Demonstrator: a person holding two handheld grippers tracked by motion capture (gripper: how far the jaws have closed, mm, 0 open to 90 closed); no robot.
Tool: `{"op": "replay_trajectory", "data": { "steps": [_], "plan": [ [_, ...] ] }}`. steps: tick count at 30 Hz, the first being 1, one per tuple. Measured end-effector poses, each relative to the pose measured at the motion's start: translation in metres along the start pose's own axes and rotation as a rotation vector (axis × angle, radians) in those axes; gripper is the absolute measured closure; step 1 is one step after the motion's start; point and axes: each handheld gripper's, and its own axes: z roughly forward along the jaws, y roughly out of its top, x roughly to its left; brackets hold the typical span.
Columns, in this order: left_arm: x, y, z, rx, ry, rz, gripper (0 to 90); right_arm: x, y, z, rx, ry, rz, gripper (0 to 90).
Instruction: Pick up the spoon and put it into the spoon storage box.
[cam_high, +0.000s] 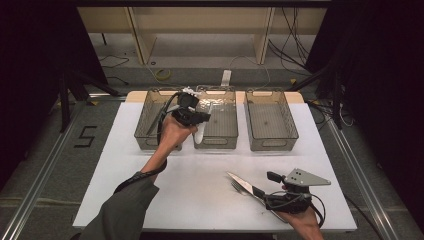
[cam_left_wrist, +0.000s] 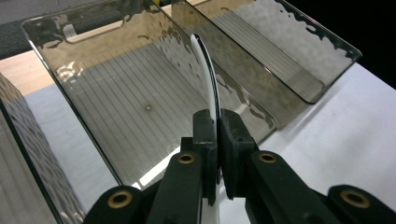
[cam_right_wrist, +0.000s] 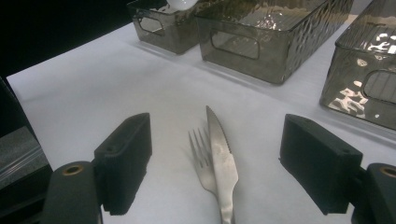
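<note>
My left gripper (cam_high: 203, 118) (cam_left_wrist: 217, 117) is shut on a thin white utensil (cam_high: 199, 134) (cam_left_wrist: 208, 70), seemingly a spoon, seen edge-on between the pads. It hangs above the near left part of the middle smoky bin (cam_high: 216, 143) (cam_left_wrist: 70, 29), whose floor is bare. A steel knife (cam_high: 239, 180) (cam_right_wrist: 223, 156) and a fork (cam_high: 237, 188) (cam_right_wrist: 201, 156) lie side by side on the white tabletop (cam_high: 200, 192). My right gripper (cam_high: 265, 183) (cam_right_wrist: 217, 140) stands open just behind them at the front right, its jaws wide on either side of their handles without touching.
Three smoky plastic bins stand in a row at the back: the left bin (cam_high: 144, 143), the middle one, and the right bin (cam_high: 272, 144) (cam_left_wrist: 299, 60) (cam_right_wrist: 355, 93). A sleeved forearm (cam_high: 130, 205) crosses the front left. Dark floor and cables surround the table.
</note>
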Motion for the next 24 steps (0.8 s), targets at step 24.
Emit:
{"op": "replay_trajectory", "data": {
  "steps": [24],
  "plan": [
    [0.025, 0.015, 0.024, -0.019, 0.083, -0.067, 85.1, 0.001, 0.0, 0.001, 0.002, 0.006, 0.0, 25.9]
  ]
}}
